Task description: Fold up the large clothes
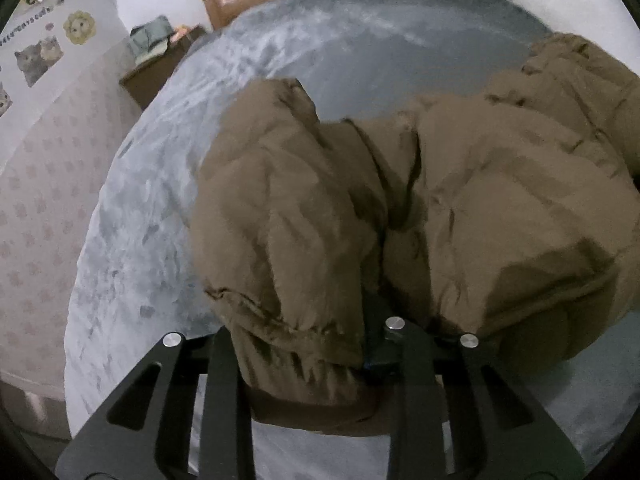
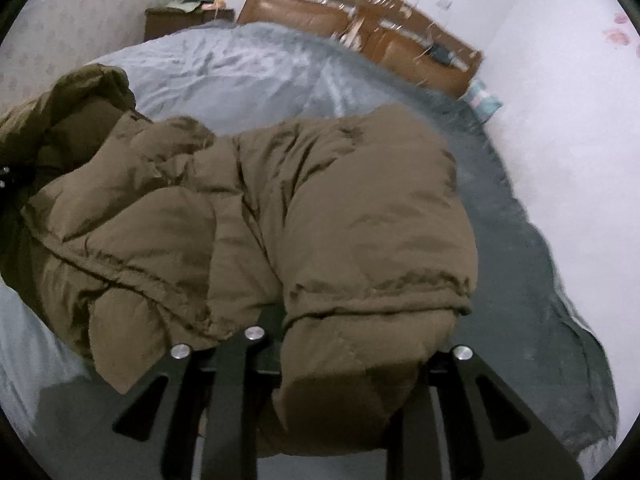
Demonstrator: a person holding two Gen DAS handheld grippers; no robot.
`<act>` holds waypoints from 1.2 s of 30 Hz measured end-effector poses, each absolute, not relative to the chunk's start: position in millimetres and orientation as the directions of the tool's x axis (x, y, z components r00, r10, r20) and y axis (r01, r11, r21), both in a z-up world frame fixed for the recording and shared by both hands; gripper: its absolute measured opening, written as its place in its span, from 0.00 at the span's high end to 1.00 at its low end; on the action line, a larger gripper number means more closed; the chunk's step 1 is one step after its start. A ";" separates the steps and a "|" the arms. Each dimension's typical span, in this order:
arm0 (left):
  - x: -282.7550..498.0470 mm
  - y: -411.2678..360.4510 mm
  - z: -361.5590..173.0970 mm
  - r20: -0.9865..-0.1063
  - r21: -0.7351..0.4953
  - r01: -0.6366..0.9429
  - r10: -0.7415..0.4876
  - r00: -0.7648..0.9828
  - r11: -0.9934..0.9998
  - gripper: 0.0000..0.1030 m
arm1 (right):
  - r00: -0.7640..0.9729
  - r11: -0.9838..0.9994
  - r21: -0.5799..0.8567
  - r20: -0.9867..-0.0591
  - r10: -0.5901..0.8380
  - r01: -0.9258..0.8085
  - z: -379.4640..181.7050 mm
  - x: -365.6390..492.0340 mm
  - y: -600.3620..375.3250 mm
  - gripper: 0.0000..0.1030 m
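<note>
Each claw is clenched on one end of the coat's hem: left claw (image 1: 312,364), right claw (image 2: 340,376). The coat (image 2: 320,208) stretches away toward the headboard (image 2: 360,36).

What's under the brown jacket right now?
The grey bedspread shows around the brown puffer jacket, which hangs partly lifted from both grippers. Whatever lies directly beneath its bulk is covered.
</note>
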State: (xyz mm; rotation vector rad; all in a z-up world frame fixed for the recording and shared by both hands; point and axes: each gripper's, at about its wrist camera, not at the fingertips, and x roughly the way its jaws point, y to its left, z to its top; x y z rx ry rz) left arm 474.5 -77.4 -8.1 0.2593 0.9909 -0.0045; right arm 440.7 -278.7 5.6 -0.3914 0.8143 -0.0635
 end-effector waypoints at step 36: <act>320.2 -95.5 -77.8 -0.855 0.090 0.122 0.014 0.519 0.988 0.55 | 0.556 0.973 -0.230 -0.808 -0.194 0.006 -82.3 334.3 -396.6 0.61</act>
